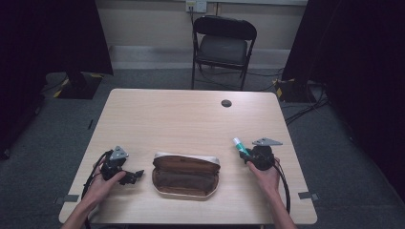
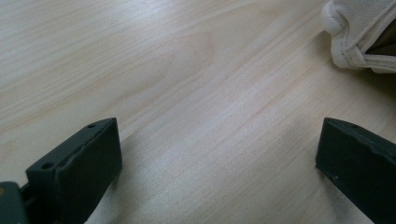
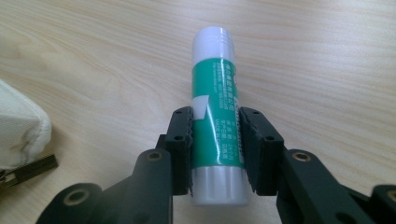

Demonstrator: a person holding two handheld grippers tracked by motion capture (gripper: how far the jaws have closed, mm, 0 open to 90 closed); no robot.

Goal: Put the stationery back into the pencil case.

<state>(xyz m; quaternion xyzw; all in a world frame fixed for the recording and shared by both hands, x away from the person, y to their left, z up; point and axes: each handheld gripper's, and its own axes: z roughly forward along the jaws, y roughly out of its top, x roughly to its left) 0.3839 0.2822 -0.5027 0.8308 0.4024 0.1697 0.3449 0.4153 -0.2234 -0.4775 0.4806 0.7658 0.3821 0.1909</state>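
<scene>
Green glue stick [image 3: 215,116] between right gripper [image 3: 215,140] pads

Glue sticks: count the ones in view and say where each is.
1. The glue stick is clamped between the right gripper jaws, right of the open pencil case. Others might lie hidden inside the case.

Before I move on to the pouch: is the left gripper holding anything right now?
No, the left gripper has its jaws standing wide apart over bare table, with nothing between them and the pouch off to the side.
</scene>
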